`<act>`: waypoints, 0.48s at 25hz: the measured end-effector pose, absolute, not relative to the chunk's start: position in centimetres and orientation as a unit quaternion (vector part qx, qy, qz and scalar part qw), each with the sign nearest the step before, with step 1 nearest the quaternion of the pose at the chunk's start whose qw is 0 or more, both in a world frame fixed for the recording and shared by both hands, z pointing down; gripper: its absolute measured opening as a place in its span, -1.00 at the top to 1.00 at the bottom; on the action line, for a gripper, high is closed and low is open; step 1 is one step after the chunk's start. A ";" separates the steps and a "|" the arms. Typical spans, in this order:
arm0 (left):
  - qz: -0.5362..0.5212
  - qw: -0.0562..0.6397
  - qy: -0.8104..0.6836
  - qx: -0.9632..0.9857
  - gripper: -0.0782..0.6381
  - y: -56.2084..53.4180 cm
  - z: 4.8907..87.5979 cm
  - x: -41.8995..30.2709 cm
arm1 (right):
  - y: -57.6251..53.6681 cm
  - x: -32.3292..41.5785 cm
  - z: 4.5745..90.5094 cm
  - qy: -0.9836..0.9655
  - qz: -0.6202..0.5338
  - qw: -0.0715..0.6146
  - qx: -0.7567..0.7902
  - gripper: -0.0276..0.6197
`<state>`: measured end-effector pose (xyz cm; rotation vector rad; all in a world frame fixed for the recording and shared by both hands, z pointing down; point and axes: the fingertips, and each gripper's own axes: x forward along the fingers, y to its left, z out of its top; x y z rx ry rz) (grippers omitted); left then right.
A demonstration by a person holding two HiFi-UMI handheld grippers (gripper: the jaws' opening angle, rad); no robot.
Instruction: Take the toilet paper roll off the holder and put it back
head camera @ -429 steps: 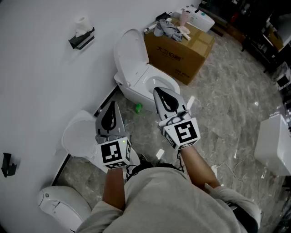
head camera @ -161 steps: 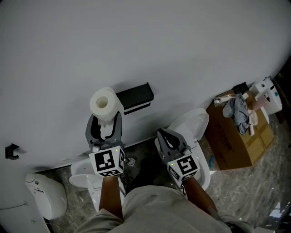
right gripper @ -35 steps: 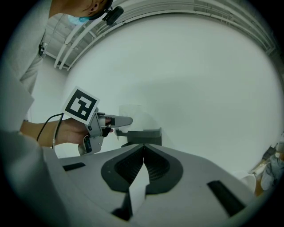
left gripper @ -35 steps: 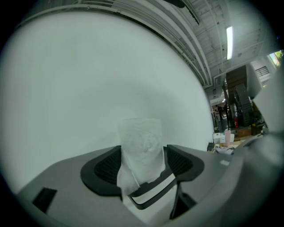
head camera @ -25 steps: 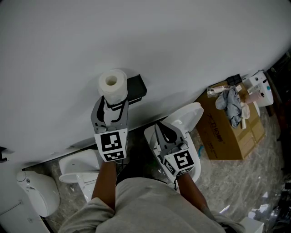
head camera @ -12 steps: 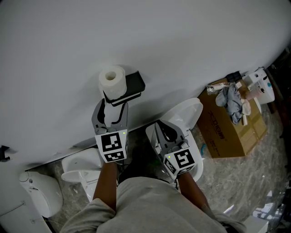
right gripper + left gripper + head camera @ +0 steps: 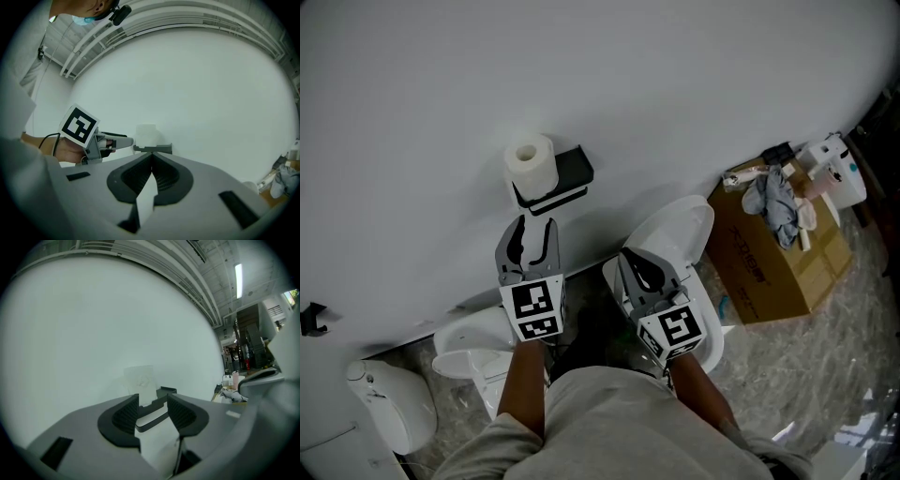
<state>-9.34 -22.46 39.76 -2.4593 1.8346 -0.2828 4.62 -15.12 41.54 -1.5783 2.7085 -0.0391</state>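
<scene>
Head view with both gripper views. The white toilet paper roll [image 7: 530, 157] stands upright on the black wall-mounted holder [image 7: 564, 184], upper left of centre in the head view, against the plain white wall [image 7: 694, 84]. Nothing touches the roll.

Your left gripper [image 7: 534, 226] sits just below the holder and points up at it, clear of both roll and holder. Its jaws are closing, about half spread, with nothing between them. In the left gripper view the roll [image 7: 139, 379] and the holder [image 7: 159, 405] appear through the gap, beyond the gripper's [image 7: 153, 402] tips.

Your right gripper [image 7: 630, 259] is lower and to the right, over a white toilet bowl [image 7: 689, 234]. Its jaws are pressed together on nothing. The right gripper view shows this gripper [image 7: 151, 157] with tips meeting. Beyond them are the roll [image 7: 146, 133] on its holder [image 7: 155, 149] and your left gripper [image 7: 118, 141] reaching in from the left of the frame.

At the right edge of the head view a brown cardboard box [image 7: 773, 258] stands on the grey marbled floor [image 7: 825, 366], with a crumpled grey cloth [image 7: 771, 199] on top.
</scene>
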 end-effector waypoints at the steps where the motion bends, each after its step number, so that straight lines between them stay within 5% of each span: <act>1: -0.093 0.032 0.597 -0.797 0.29 -22.1 39.8 -9.4 | -14.8 4.6 41.5 0.864 -0.011 0.001 -0.504 0.90; 6: -0.085 0.039 0.601 -0.794 0.69 -20.3 39.8 -9.2 | -13.2 4.9 40.7 0.863 0.008 -0.003 -0.505 0.90; 12: -0.071 0.032 0.601 -0.795 0.75 -17.7 39.6 -8.5 | -11.1 5.8 39.3 0.862 0.032 -0.002 -0.506 0.90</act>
